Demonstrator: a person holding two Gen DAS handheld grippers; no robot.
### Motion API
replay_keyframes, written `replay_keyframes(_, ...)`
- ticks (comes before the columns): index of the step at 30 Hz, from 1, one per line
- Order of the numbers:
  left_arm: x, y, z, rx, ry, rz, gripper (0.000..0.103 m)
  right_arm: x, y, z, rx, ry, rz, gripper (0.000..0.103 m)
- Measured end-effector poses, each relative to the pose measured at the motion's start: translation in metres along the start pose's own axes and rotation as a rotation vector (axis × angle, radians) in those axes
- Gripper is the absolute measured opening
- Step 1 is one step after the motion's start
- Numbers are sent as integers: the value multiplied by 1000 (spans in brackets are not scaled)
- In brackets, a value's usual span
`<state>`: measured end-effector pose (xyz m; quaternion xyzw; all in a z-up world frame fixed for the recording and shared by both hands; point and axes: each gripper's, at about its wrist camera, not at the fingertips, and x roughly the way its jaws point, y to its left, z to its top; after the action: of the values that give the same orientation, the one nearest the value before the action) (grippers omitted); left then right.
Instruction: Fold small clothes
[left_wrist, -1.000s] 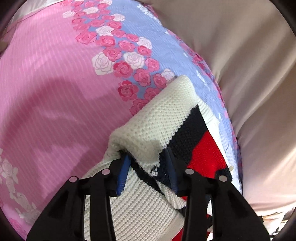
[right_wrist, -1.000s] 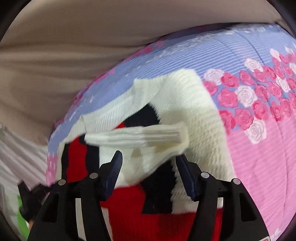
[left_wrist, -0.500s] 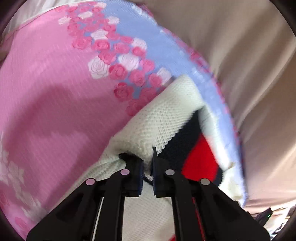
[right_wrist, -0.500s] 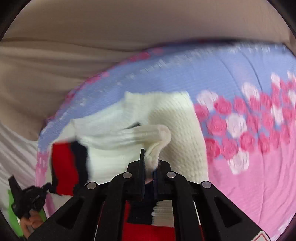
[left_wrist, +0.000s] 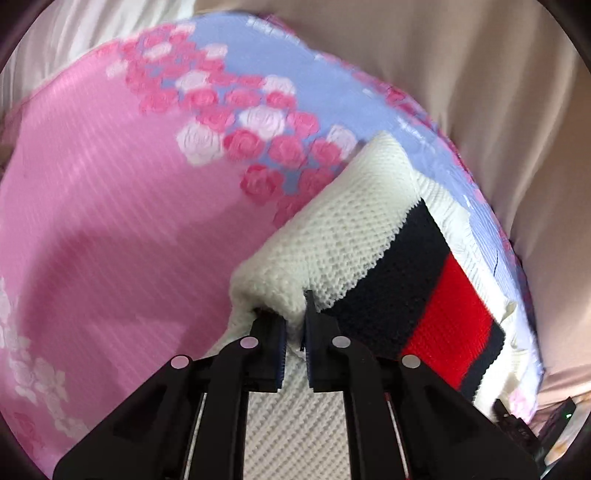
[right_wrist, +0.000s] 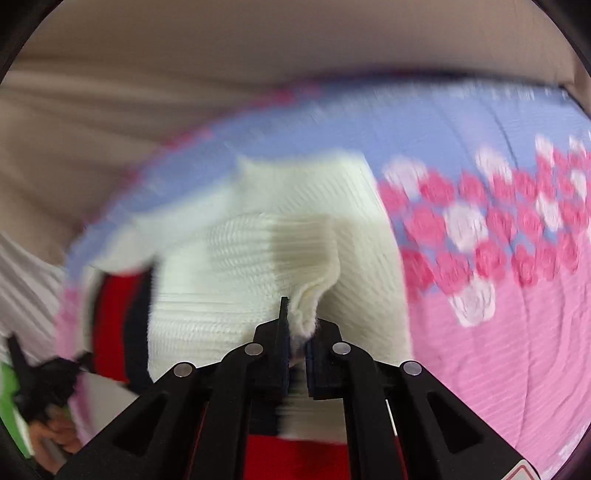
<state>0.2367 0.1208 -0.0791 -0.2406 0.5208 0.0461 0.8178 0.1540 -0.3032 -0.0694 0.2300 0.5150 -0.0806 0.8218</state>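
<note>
Nearest to me, my left gripper is pinching a bunched fold of the white knit sweater between its narrow jaws, the wool squeezed up between the two blue pads. More of the same white knit is lying directly under the black fingers. Just past the pinch, the fold is rising into a rounded white hump, and to its right the sweater's navy stripe and red stripe are running side by side across the garment.

My right gripper is likewise clamping a puckered bit of the sweater, its jaws drawn nearly together on the wool. Red knit is showing below the fingers, and red and dark bands are sitting off to the left, blurred. At the lower left edge I am seeing the other black gripper and part of a hand, too smeared to read further.

The sweater is lying on the pink and lilac bedspread, near its far edge, beside a band of printed roses. Beyond the bedspread, beige fabric is filling the background.
</note>
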Motion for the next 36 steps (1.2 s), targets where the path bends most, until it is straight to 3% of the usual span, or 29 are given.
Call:
replay_keyframes(2,-15,-1,-1,33,-16,-33,13,-9,-4,-2,62,-8,65,7)
replay_keyframes(4,-30,6,-5,63,-20,-73,26,-39,0,-10,65,-67,111,14)
replay_keyframes(6,-51,24,-22,112,-22,-48,49,-61,-5,-25,30,-82,92,27)
replay_keyframes(9,-75,59,-58,160,28,-20,59,-85,-27,-81,-21,-2,33,44)
replay_keyframes(12,-91,98,-100,133,117,-16,64,-104,-50,-148,-71,99,-21,55)
replay_keyframes(15,-101,128,-143,99,219,-29,65,-116,-74,-222,-98,228,-9,55)
replay_keyframes(16,-110,132,-155,108,202,-50,65,-116,-77,-239,-103,262,2,55)
replay_keyframes(19,-120,131,-171,145,235,-80,68,-119,-75,-278,-111,320,65,57)
replay_keyframes(22,-120,125,-179,191,280,-123,68,-115,-59,-288,-148,324,141,60)
replay_keyframes(24,-119,123,-180,209,274,-113,66,-113,-48,-289,-185,300,136,64)
replay_keyframes(25,-120,122,-179,207,272,-107,60,-112,-43,-288,-204,287,136,60)
replay_keyframes(26,-120,121,-179,201,276,-120,39,-110,-39,-284,-207,274,136,56)
replay_keyframes(27,-119,120,-178,188,291,-143,14,-108,-38,-281,-198,266,147,28)
replay_keyframes(28,-117,117,-177,167,309,-171,13,-107,-36,-277,-185,267,155,11)
replay_keyframes(30,-126,116,-175,155,295,-189,11,-113,-46,-272,-139,247,181,9)
replay_keyframes(33,-154,106,-170,209,248,-199,10,-148,-52,-253,-119,121,189,7)
replay_keyframes(36,-177,101,-173,246,257,-201,9,-185,-59,-240,-86,30,180,7)
